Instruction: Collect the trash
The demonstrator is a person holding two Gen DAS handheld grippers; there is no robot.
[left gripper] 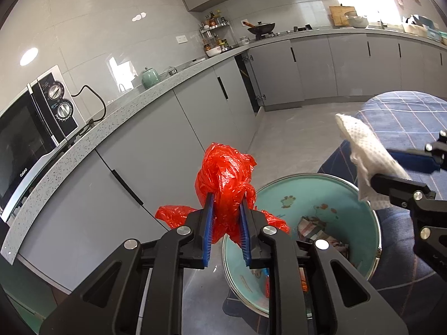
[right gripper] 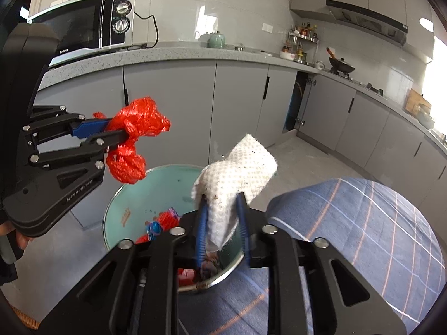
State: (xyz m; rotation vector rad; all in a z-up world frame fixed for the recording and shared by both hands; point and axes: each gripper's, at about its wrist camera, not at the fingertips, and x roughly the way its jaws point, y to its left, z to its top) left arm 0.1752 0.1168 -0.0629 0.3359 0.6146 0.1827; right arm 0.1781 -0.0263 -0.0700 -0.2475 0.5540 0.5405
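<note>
My left gripper (left gripper: 226, 203) is shut on a crumpled red plastic bag (left gripper: 226, 176) and holds it above the left rim of a teal trash bin (left gripper: 329, 192). The same bag (right gripper: 137, 124) and left gripper (right gripper: 120, 131) show at the left in the right wrist view. My right gripper (right gripper: 220, 203) is shut on a white dotted paper towel (right gripper: 237, 173) above the bin's (right gripper: 134, 195) right side. The towel (left gripper: 363, 145) and right gripper (left gripper: 391, 164) also show at the right in the left wrist view. Wrappers and red scraps lie inside the bin.
A blue plaid cloth (right gripper: 363, 237) covers a surface right of the bin. Grey cabinets (right gripper: 167, 106) and a speckled counter (left gripper: 125, 111) run behind, with a microwave (right gripper: 83, 25), a green jar (left gripper: 149, 78), a spice rack and a wok. Grey floor (left gripper: 293, 128) lies beyond.
</note>
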